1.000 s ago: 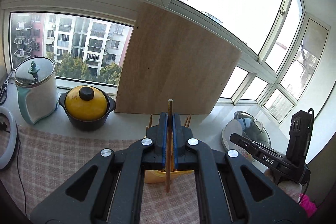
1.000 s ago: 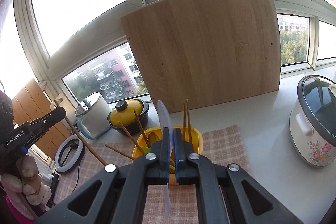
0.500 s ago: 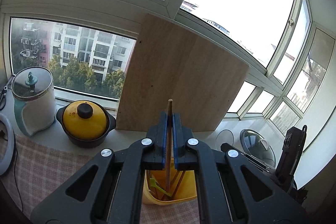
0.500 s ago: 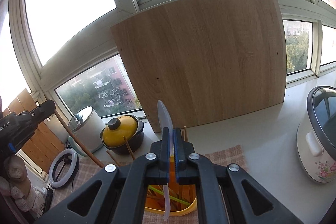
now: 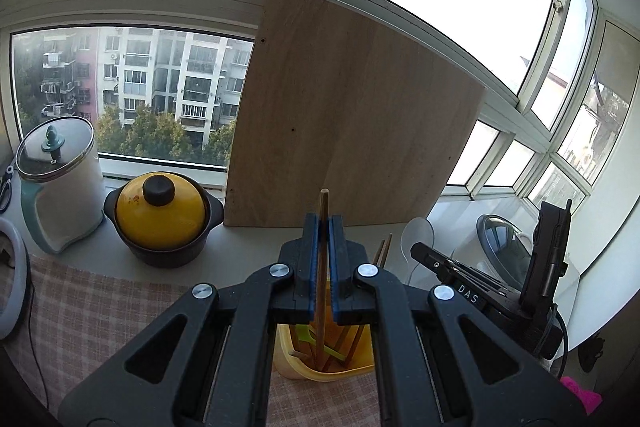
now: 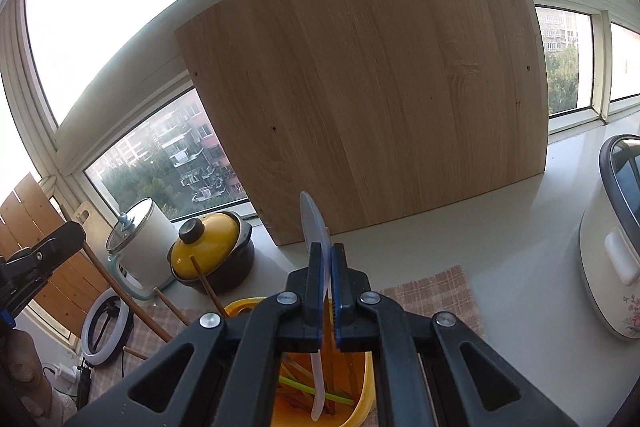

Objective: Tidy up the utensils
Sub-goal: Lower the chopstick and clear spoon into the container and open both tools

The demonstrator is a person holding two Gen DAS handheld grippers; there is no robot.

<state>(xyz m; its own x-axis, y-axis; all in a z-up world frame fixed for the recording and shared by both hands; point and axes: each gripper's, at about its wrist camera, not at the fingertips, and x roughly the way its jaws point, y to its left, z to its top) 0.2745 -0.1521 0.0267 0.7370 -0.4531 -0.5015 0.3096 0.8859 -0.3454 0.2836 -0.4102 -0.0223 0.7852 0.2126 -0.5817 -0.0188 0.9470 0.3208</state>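
over the last second both views have closed in on the yellow plastic utensil holder (image 5: 320,363): it sat farther ahead on the checked cloth (image 5: 100,307) and now fills the space right under each set of jaws, so both utensils have come down toward its mouth. judging by that, the drop into the holder is the step in hand and is nearly ready.

the left hand-held gripper (image 5: 324,259) is clamped tight on a thin round wooden chopstick (image 5: 322,267), which stands almost upright between the blue pads; its top pokes above the fingers and its lower end reaches down into the holder among other sticks and a green utensil (image 5: 308,337).

the right hand-held gripper (image 6: 328,287) is pinched shut on a translucent white plastic spoon (image 6: 316,227), bowl end up above the fingers, handle hanging down so the tip is inside the holder (image 6: 360,399), near a green strip and brown chopsticks lying there.

a few wooden sticks (image 6: 204,283) lean out over the holder's left rim in the right view. behind on the worktop (image 6: 480,227) stand a leaning wooden board (image 6: 360,87) and a yellow-lidded dark pot (image 5: 160,215).
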